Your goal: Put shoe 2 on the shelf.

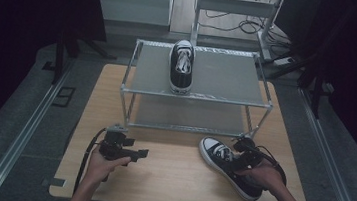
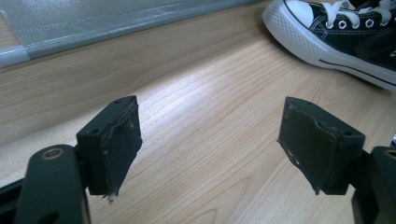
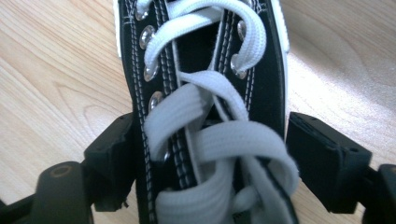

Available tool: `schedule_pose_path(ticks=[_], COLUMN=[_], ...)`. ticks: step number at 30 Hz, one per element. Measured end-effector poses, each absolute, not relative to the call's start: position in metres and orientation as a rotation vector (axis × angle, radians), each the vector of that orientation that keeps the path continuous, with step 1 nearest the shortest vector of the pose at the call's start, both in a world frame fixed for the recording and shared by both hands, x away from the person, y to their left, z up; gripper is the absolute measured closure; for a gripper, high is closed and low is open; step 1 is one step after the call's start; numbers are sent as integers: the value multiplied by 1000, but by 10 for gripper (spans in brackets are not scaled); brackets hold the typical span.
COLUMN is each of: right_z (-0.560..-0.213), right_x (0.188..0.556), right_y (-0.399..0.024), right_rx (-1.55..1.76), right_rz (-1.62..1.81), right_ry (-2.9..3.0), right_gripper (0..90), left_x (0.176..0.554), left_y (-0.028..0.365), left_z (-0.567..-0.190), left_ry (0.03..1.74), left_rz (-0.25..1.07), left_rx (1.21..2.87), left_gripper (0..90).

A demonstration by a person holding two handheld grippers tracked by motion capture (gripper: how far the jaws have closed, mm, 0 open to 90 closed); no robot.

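Note:
A black low-top sneaker (image 1: 214, 149) with white laces and a white sole lies on the wooden table (image 1: 168, 182) at the right, toe toward the rack. My right gripper (image 1: 237, 153) is over its laced middle. In the right gripper view the sneaker (image 3: 205, 93) sits between the two pads, which stand close against its sides without visibly squeezing it. My left gripper (image 1: 142, 152) rests low over the table at the left, open, with nothing between its jaws (image 2: 210, 140). In its view the sneaker's toe (image 2: 327, 32) is at the upper right.
A metal two-shelf shoe rack (image 1: 219, 77) stands at the back of the table. A matching black sneaker (image 1: 181, 65) sits on its top shelf, left of centre. The lower shelf (image 1: 190, 114) is bare. Bare wood lies between the two hands.

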State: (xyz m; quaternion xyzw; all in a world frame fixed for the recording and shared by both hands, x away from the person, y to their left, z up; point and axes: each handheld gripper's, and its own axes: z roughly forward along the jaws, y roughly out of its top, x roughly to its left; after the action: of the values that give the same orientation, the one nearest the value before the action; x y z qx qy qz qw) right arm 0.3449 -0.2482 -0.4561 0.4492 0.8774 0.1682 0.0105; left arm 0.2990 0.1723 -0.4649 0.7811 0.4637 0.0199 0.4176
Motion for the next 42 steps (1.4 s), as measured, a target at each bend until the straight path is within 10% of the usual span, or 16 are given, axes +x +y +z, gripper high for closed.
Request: schedule_pose_path(ticks=[42], right_z=[-475], right_x=[347], right_y=[-232], right_rx=[1298], right_rz=[254], right_ry=[2849], right_gripper=[110], left_x=[299], left_y=[177], left_z=[-465], left_ry=[1183], left_rz=[41], left_rx=[1930], left_gripper=[208])
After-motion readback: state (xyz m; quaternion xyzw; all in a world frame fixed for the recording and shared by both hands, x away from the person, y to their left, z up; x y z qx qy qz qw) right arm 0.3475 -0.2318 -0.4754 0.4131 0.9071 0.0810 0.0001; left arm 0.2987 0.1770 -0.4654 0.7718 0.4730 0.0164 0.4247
